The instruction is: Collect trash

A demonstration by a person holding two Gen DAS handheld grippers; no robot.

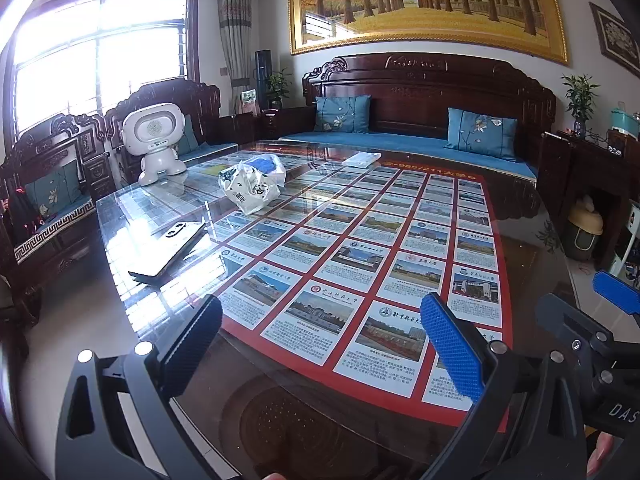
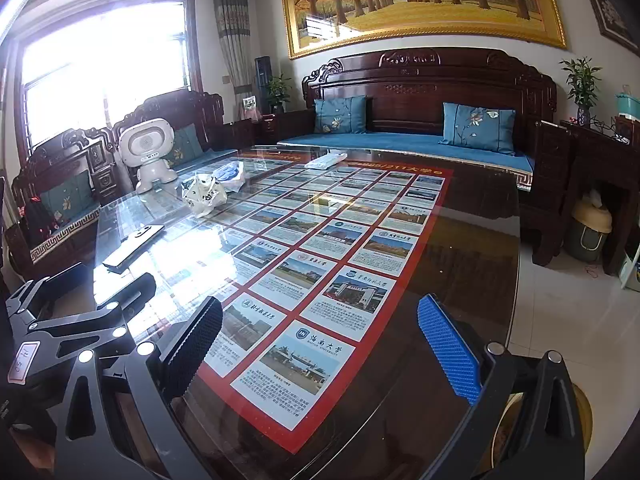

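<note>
Trash is sitting far across the glass table from both grippers, ahead and off to the left side. It is looking like a crumpled white plastic bag with dark printing on it, puffed up and wrinkly, and just behind it, touching or almost touching, another clear bag with something blue inside is lying. Both are resting near the white toy robot, which is standing at the far left corner. The left gripper is hanging over the near edge of the table with its fingers spread wide and holding nothing. The right gripper is doing the same, fingers wide apart and empty. In the right wrist view the white bag is sitting further to the left, so I am guessing the left gripper is the nearer one and has the easier reach. The bag is looking lumpy, with no clear long side, so I am thinking a pinch on a top fold would work. A phone is lying between the left gripper and the bag, so the reach is needing to go over or around it. A flat white packet is lying at the far end of the table; I cannot tell if it is trash.
</note>
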